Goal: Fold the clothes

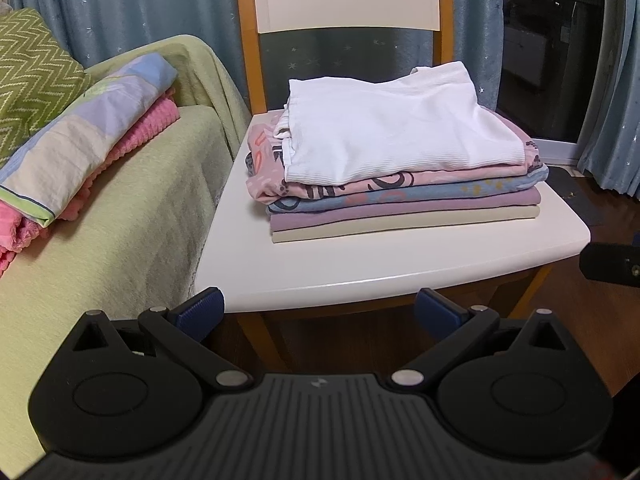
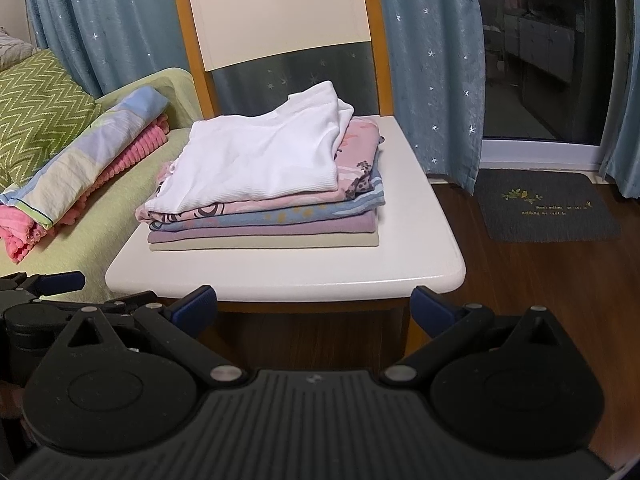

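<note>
- My left gripper has its blue pads spread wide and nothing between them; it hangs short of the front edge of the chair seat, touching nothing.
- My right gripper is just the same: jaws wide apart, empty, in front of the seat's near edge.
- The clothes are a stack on the seat, at 12 o'clock from both grippers. The white ribbed top lies uppermost, over pink patterned, blue patterned, lilac and cream layers, every one folded flat.
- I judge the folding of this pile done, or nearly so; the white top sits a little askew with its far corner raised, so it may want squaring.
- If another garment is to come, the next move calls for me to turn away and find it. I see no loose clothing in either view.
- At 10 o'clock, on the green-covered bed, a pastel patchwork cloth lies over a pink ribbed blanket. Whether these belong to the task I cannot tell.
- Hidden: the back of the stack, the lower layers but for their edges, and the bed's left part, which is cut off.
- In the left view only a black corner of the right gripper shows, at 3 o'clock.
</note>
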Demonstrator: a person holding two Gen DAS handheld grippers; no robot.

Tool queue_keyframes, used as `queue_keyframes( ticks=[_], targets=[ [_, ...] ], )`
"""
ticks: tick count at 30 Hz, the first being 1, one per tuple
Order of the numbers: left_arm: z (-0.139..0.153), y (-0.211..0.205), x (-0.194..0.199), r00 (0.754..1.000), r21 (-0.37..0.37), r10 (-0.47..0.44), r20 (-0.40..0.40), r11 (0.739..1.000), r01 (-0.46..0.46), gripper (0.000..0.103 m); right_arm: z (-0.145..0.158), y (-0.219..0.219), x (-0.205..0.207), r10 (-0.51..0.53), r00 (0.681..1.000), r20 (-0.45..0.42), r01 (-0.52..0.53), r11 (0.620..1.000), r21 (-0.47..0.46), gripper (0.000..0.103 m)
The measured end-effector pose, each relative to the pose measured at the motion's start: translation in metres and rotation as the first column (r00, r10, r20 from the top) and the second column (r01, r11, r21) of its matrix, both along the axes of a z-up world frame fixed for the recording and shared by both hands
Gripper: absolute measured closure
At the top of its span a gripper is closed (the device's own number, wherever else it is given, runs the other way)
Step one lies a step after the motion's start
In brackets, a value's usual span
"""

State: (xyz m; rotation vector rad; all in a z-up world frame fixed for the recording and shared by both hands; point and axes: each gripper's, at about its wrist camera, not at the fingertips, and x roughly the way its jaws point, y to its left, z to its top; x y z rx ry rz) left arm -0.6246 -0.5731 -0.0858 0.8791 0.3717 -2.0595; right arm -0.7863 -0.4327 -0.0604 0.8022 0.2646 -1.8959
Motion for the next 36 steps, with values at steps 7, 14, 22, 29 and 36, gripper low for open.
queue_keyframes(
  ticks=[7,14,22,29,36],
  targets=[
    [0.000,0.001,0.001,1.000,0.002,0.000,0.002,1.000,0.000,0.001,0.004,-0.004,0.001,-0.001,1.000,-0.023,0.002,1.000,0.012,0.001],
    [0.000,0.000,0.002,1.000,0.008,0.007,0.003,1.000,-0.007,0.001,0.007,-0.011,0.002,-0.004,0.998,-0.064,0.007,0.999,0.049,0.001],
    [-0.001,-0.002,0.001,1.000,0.020,0.011,0.002,1.000,-0.011,0.001,0.006,-0.024,0.003,0.012,0.996,-0.089,-0.005,0.997,0.081,0.001],
    [-0.003,-0.005,0.003,1.000,0.027,0.018,0.004,0.999,-0.018,0.001,0.002,-0.030,0.005,0.014,0.996,-0.085,-0.007,0.996,0.090,0.001],
    [-0.004,-0.005,0.002,1.000,0.027,0.020,0.009,0.999,-0.020,0.001,-0.002,-0.030,0.005,0.010,0.997,-0.075,-0.003,0.995,0.095,0.001]
  ],
)
